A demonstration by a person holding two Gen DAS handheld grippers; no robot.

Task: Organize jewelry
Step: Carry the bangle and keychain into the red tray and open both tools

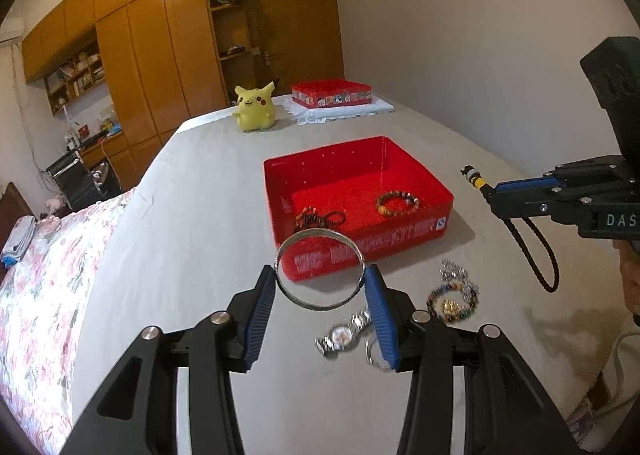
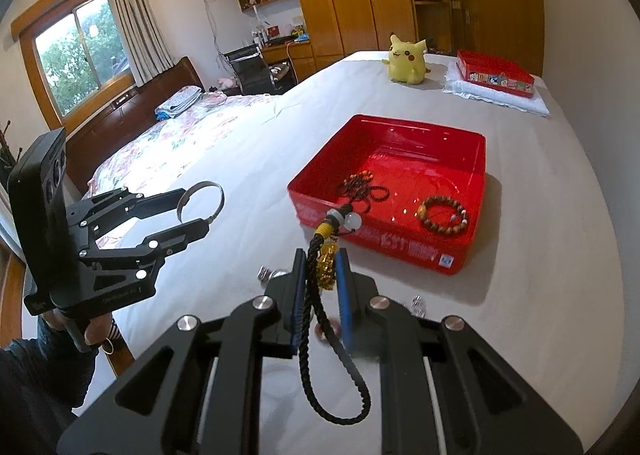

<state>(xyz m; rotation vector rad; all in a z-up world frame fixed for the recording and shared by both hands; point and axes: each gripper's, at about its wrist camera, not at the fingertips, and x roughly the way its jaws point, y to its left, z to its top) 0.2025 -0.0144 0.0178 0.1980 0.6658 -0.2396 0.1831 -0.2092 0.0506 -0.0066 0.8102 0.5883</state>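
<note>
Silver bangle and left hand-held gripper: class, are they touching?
Touching. The left wrist view shows the silver bangle clamped between both blue pads of the left hand-held gripper, off the bed.

Silver bangle (image 1: 320,269) held aloft; black cord charm (image 2: 326,267) dangling; two bead bracelets (image 2: 443,214) in red tin (image 2: 400,251).

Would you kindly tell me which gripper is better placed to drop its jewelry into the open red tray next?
Probably the left gripper: its silver bangle sits close before the open red tray, while the right gripper, holding a black corded charm, stands off to the side.
</note>
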